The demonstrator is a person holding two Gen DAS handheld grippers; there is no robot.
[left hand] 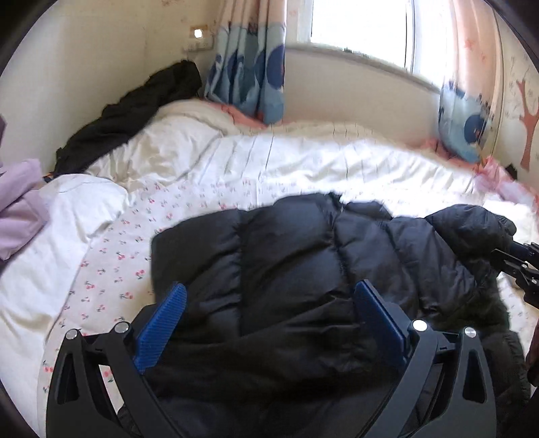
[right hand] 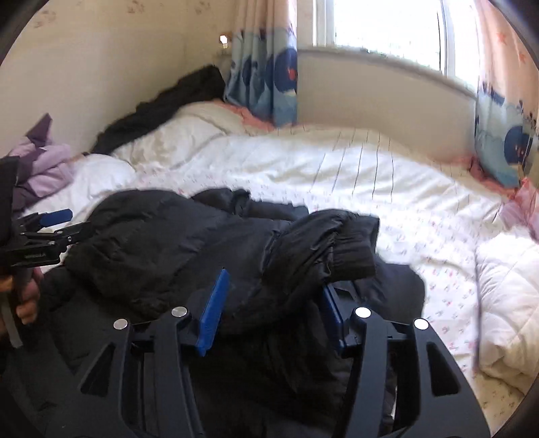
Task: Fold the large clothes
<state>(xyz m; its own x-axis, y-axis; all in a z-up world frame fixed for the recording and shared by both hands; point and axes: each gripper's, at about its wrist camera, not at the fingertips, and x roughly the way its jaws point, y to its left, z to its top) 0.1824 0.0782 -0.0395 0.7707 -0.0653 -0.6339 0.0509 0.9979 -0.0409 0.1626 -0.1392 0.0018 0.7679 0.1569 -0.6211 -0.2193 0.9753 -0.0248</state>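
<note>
black puffer jacket (left hand: 303, 262), cherry-print white sheet (left hand: 111, 256)

counts: 1 black jacket (left hand: 303, 269) on the bed (left hand: 303, 168). 2 grippers in play, left (left hand: 269, 310) and right (right hand: 273, 303), 2 blue pads each. 1 more dark garment (left hand: 134, 114) heaped by the wall. 1 lilac garment (left hand: 20, 198) at the left edge. 2 curtains, one (left hand: 246, 67) left of the 1 window (left hand: 360, 23), one (left hand: 471, 84) right. 1 hand (right hand: 27, 296) visible.
</note>
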